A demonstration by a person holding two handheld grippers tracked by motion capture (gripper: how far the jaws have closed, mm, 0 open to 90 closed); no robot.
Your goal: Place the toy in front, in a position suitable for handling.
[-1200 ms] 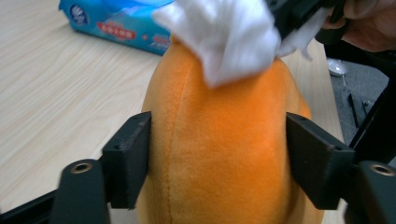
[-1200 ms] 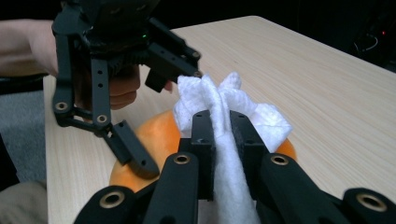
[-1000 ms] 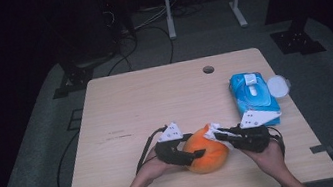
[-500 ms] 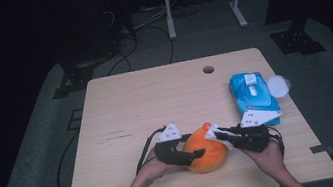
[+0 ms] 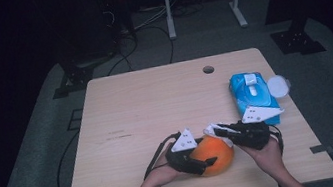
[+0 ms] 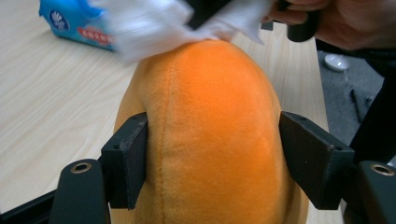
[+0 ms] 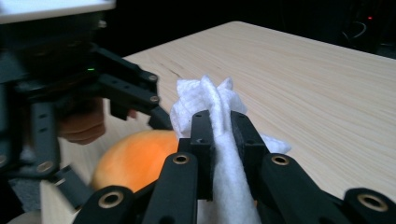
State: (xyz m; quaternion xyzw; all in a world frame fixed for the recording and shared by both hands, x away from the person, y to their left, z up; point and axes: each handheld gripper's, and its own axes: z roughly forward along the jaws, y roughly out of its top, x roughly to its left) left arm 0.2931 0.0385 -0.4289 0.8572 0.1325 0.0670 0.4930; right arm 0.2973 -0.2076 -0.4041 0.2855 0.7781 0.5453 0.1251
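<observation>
Wiping is under way on a pale wooden table [image 5: 156, 105], the largest thing in view, with both grippers working near its front edge. Beyond the right gripper's jaws lies a blue plastic pack of wet wipes [image 5: 252, 95], with a small round clear lid [image 5: 278, 86] just beside it. Neither is being touched.

Between the two tools sits the round orange plush toy [image 6: 215, 135], soft velvety fabric with a stitched seam. The left gripper [image 5: 193, 162] has its jaws clamped on the toy's sides, one pad pressing each flank, steadying it on the table. The right gripper [image 7: 219, 135] has its jaws pinched together on a crumpled white wipe [image 7: 210, 100], which bunches out ahead of the jaw tips and lies against the toy's far top, as the left gripper view shows.

Judgement on progress: a wipe is already out of the pack and on the plush, so the cleaning itself is in hand. No stain or damp patch shows on the fabric, so I cannot tell how much is done. The flanks under the left pads look likely to remain.
</observation>
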